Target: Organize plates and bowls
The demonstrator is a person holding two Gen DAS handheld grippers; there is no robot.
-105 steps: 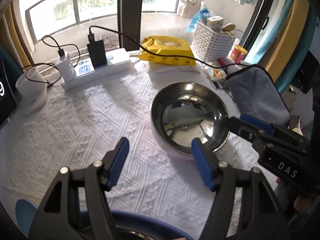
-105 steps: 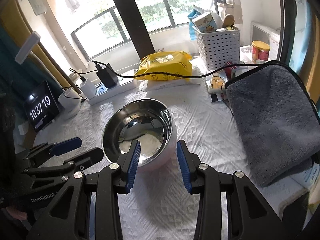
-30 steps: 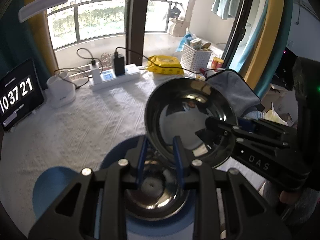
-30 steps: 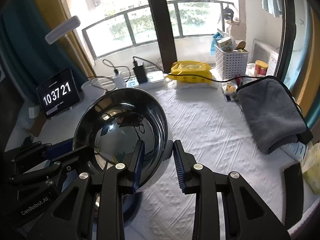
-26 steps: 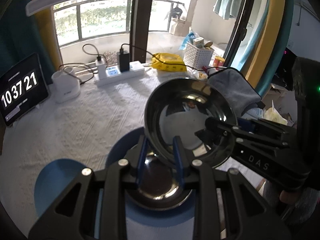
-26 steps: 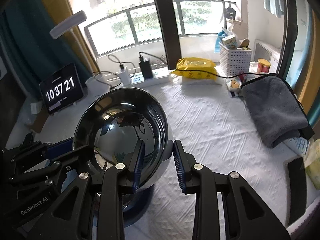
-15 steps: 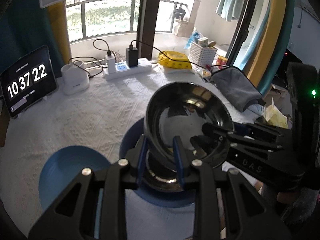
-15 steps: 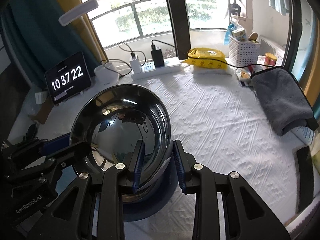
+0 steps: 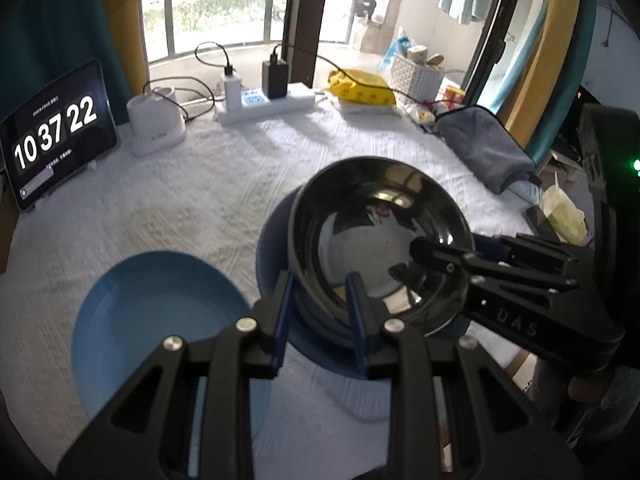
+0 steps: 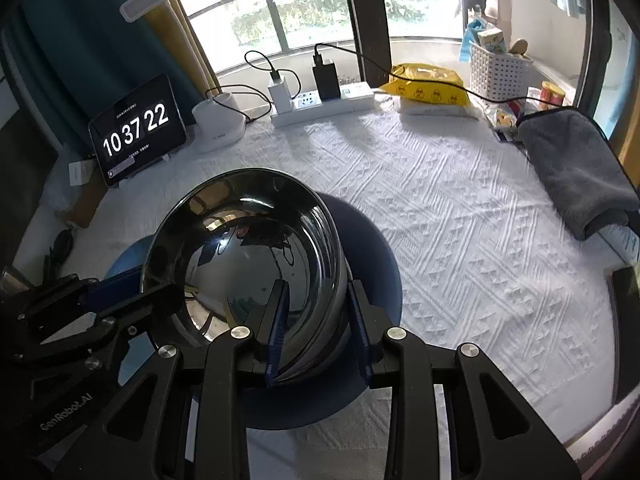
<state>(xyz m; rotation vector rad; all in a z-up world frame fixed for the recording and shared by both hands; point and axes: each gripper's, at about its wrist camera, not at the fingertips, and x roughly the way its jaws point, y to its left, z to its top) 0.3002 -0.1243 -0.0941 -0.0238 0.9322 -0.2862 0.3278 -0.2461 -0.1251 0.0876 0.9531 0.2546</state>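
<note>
A large steel bowl is held by both grippers over a dark blue plate. It also shows in the right wrist view, above the same plate. My left gripper is shut on the bowl's near rim. My right gripper is shut on the bowl's opposite rim. The bowl sits low in another steel bowl on the plate. A light blue plate lies on the cloth to the left.
White tablecloth covers the table. At the back stand a clock tablet, a white pot, a power strip, a yellow packet and a white basket. A grey towel lies at the right edge.
Both grippers closed on the steel bowl, lifted it from mid-table, carried it back toward the near side, and lowered it onto the bowl on the dark blue plate.
</note>
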